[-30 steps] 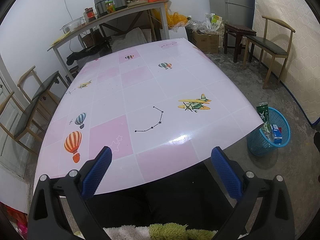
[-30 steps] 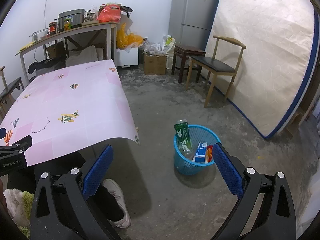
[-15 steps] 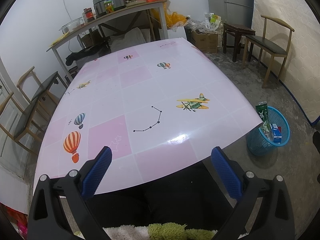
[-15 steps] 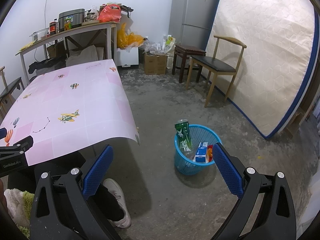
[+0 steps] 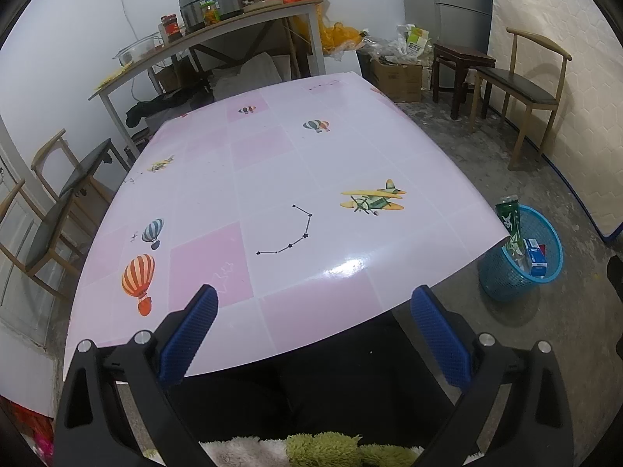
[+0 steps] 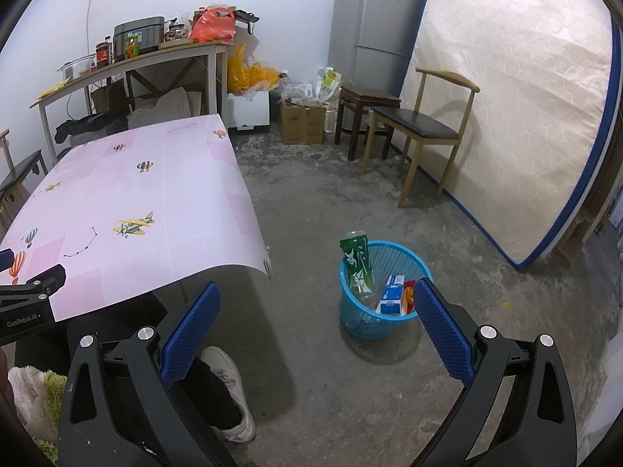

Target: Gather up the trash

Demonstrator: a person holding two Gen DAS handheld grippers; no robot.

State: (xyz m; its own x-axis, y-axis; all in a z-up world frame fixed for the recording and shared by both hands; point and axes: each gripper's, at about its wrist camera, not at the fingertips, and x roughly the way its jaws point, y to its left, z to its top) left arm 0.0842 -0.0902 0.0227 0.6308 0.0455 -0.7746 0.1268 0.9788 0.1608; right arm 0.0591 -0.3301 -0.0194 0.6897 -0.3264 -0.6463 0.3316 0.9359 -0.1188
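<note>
A blue mesh trash basket (image 6: 405, 257) stands on the concrete floor right of the table; it also shows in the left wrist view (image 5: 545, 233). In it are a green bottle (image 6: 356, 262), a blue and white box (image 6: 391, 295) and a red packet (image 6: 408, 292). My right gripper (image 6: 317, 327) is open and empty, held above the floor near the basket. My left gripper (image 5: 313, 334) is open and empty, over the near edge of the pink table (image 5: 272, 179). The table top carries only printed pictures.
A wooden chair (image 6: 424, 128), a dark stool (image 6: 366, 101) and a mattress (image 6: 518, 109) stand at the right. A fridge (image 6: 373, 19) and a cluttered side table (image 6: 155, 54) line the back wall. Chairs (image 5: 58, 202) stand left of the table. A shoe (image 6: 229, 393) is below.
Both grippers stay open and almost still. The views have shifted only very slightly.
</note>
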